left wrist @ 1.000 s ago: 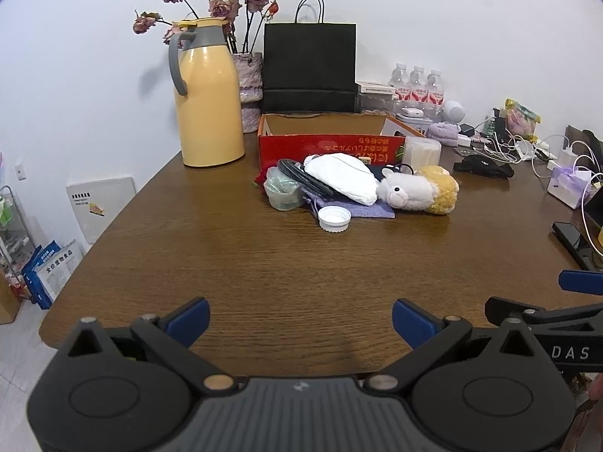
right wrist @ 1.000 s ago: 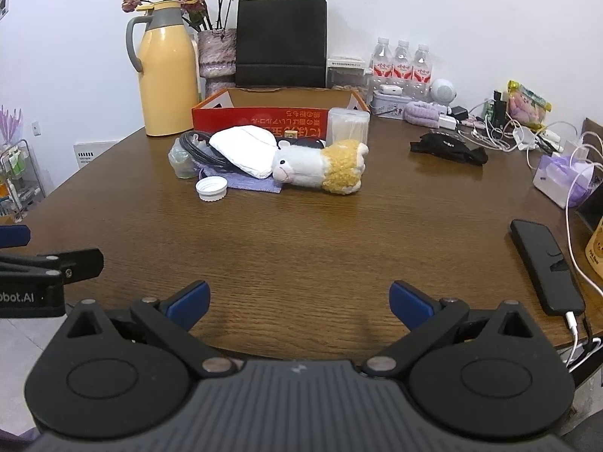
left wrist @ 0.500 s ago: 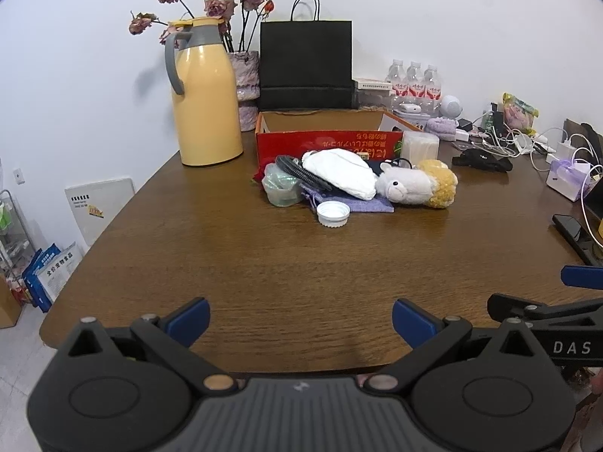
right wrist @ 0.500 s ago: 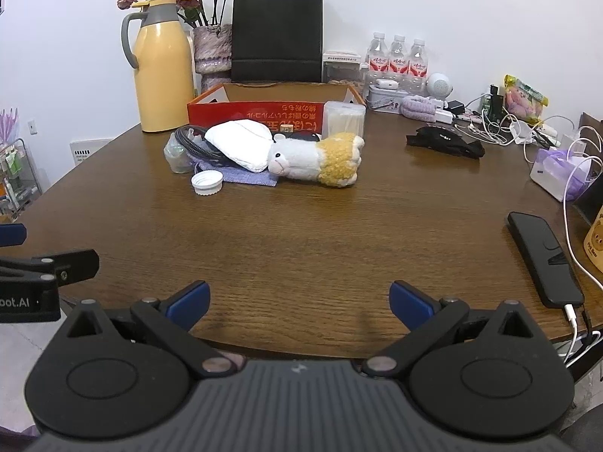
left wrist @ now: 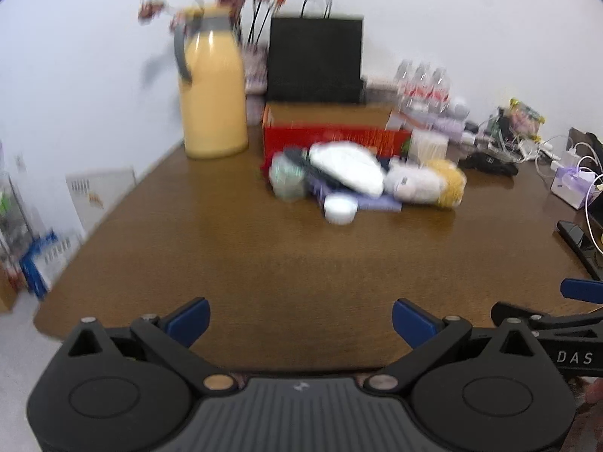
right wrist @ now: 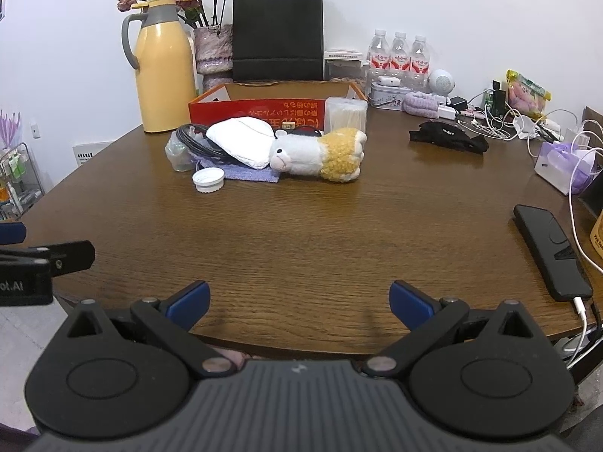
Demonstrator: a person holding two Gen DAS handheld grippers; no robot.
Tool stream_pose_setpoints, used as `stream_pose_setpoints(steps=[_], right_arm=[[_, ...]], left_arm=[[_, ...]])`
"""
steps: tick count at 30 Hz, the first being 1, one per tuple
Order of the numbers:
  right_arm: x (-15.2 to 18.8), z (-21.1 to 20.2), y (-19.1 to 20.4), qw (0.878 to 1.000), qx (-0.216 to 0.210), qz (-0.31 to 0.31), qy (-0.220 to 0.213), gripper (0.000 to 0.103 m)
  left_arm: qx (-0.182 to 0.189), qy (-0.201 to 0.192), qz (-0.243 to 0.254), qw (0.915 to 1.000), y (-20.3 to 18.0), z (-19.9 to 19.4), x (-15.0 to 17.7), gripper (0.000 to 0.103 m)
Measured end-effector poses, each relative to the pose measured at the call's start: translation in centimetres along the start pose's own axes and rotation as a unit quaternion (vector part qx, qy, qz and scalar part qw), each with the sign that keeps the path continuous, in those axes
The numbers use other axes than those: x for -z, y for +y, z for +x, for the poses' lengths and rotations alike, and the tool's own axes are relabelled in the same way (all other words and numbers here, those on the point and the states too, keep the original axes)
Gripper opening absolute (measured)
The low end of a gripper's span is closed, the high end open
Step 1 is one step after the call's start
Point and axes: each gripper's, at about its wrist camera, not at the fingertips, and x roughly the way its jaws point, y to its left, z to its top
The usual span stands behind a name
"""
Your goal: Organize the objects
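A pile lies mid-table in front of an open red cardboard box (right wrist: 256, 107): a white and yellow plush sheep (right wrist: 320, 152), a white pouch (right wrist: 241, 141), a black cable coil (right wrist: 196, 137), a clear plastic container (right wrist: 177, 154), a purple cloth (right wrist: 245, 173) and a white lid (right wrist: 208, 180). A clear box of cotton swabs (right wrist: 346, 113) stands by the red box. The blurred left wrist view shows the same pile, with the sheep (left wrist: 426, 184) and lid (left wrist: 340, 208). My left gripper (left wrist: 300, 320) and right gripper (right wrist: 297, 301) hover open and empty over the table's near edge.
A yellow thermos jug (right wrist: 164, 67), a flower vase (right wrist: 213, 52), a black paper bag (right wrist: 278, 35) and water bottles (right wrist: 399, 56) line the back. A black phone (right wrist: 552, 252), chargers, cables and a black strap (right wrist: 446, 135) crowd the right side. Bare wood (right wrist: 320, 233) lies between me and the pile.
Both grippers have drifted slightly back and up, so the pile looks a little farther. The left view is now motion-blurred. Neither gripper has opened or shut, and nothing on the table moved.
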Motion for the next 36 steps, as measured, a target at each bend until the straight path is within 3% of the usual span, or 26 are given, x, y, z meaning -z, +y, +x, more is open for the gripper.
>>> stream_pose_setpoints(steps=[3,5,8,11,16,20,22,25,27,28,30,31,33,34,36], right_arm=[[0.1,0.5,-0.3,1.0,-0.01,0.009,-0.01,0.103],[-0.1,0.6,-1.1,0.999,-0.004,0.034,-0.038,0.103],[0.2,0.9,-1.9,0.989,0.003,0.024,-0.143,0.103],[-1.2,3.4,-2.2,0.995,-0.009,-0.029,-0.094,0.103],[-6.0,7.7,-5.1,0.996,-0.03,0.008,-0.083,0.103],[-10.1,12.0,-6.4,0.997,-0.009,0.01,-0.08,0.103],[-11.6,14.1,-6.5,0.997,-0.005,-0.007,-0.078,0.103],[-12.8,16.8,-6.7,0.997,-0.007,-0.013,-0.074,0.103],[-13.2,18.5,-6.5,0.998,0.001,-0.019,-0.064,0.101],[-13.3,19.3,-6.3,0.998,0.009,-0.023,-0.058,0.095],[-13.2,20.7,-6.0,0.999,0.008,-0.028,-0.041,0.081],[-13.0,21.1,-6.1,0.999,0.001,-0.021,-0.033,0.072],[-12.7,21.2,-6.4,0.999,-0.005,-0.005,-0.036,0.066],[-12.7,20.8,-6.5,0.999,-0.002,-0.004,-0.04,0.049],[-12.8,19.7,-6.8,0.999,-0.01,0.005,-0.051,0.044]], left_arm=[[0.01,0.017,-0.011,0.9998,0.5,1.1,0.2,0.098],[0.007,0.001,-0.02,0.9998,0.8,1.3,-0.2,0.099],[0.006,-0.025,-0.036,0.999,1.2,2.4,-1.2,0.101],[0.021,-0.019,0.004,0.9996,0.6,4.5,-2.7,0.101],[0.001,-0.081,0.039,0.996,0.0,8.4,-7.6,0.101],[-0.006,-0.108,0.065,0.992,-0.7,12.5,-11.3,0.098],[-0.003,-0.1,0.064,0.9929,-0.7,14.5,-12.8,0.093],[-0.002,-0.084,0.054,0.9949,-0.2,17.9,-14.8,0.074],[-0.004,-0.064,0.04,0.9971,0.5,19.7,-15.7,0.053],[0.001,-0.052,0.03,0.9982,1.0,20.5,-16.1,0.047],[0.021,-0.033,0.021,0.999,1.6,21.5,-16.4,0.022],[0.024,-0.03,0.015,0.9992,1.8,21.8,-16.2,0.022],[0.019,-0.038,0.021,0.9988,1.6,21.5,-15.8,0.021],[0.02,-0.045,0.021,0.9985,1.5,21.0,-15.9,0.021],[0.034,-0.07,0.011,0.9969,1.5,19.2,-16.1,0.018]])
